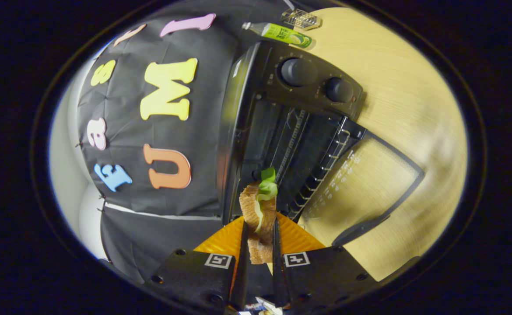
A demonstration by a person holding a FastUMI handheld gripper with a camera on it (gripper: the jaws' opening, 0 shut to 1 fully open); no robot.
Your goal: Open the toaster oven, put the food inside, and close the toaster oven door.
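Note:
My gripper is shut on a sandwich of brown bread with a green lettuce leaf sticking out ahead of the fingers. The view is rolled sideways. Just beyond the sandwich stands the black toaster oven with its glass door folded fully open onto the wooden table. The dark cavity with its wire rack lies straight ahead of the lettuce tip. Two round knobs sit on the oven's control panel. The door handle is a dark bar at the door's outer edge.
An orange ribbed plate shows behind the fingers on both sides. A green-labelled bottle lies on the table past the oven, next to a small wire rack. The booth's black cloth wall rises beside the oven.

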